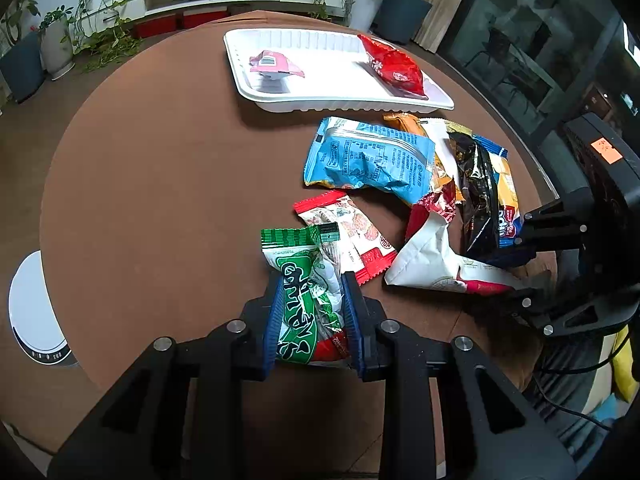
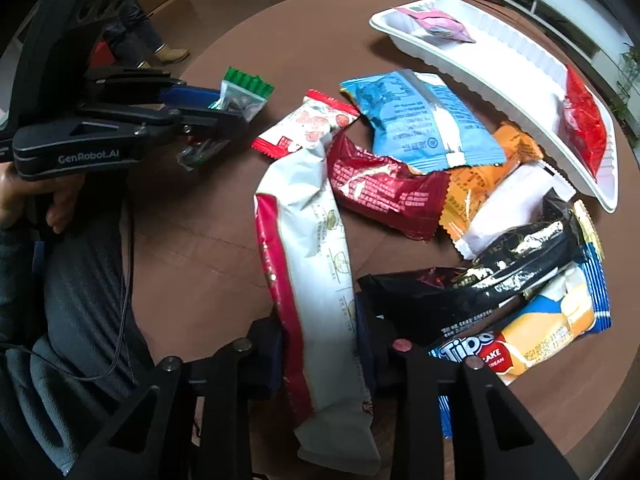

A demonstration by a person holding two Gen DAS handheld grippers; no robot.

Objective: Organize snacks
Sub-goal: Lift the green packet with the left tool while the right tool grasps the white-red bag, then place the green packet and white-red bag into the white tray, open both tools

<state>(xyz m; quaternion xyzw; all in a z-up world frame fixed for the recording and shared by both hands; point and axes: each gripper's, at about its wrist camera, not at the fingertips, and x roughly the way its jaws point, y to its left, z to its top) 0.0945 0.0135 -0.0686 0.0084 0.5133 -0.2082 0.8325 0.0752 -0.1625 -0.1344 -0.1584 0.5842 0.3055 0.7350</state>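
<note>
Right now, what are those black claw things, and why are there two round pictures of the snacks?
A person holds a black pincher tool in each hand. Each has a camera looking along its two fingers, so you get two round pictures. The left gripper squeezes a green and white snack packet. The right gripper squeezes a long white and red packet. On the round brown table lies a pile of snacks, like a blue packet and a black one. The white tray already holds a pink packet and a red packet.
</note>
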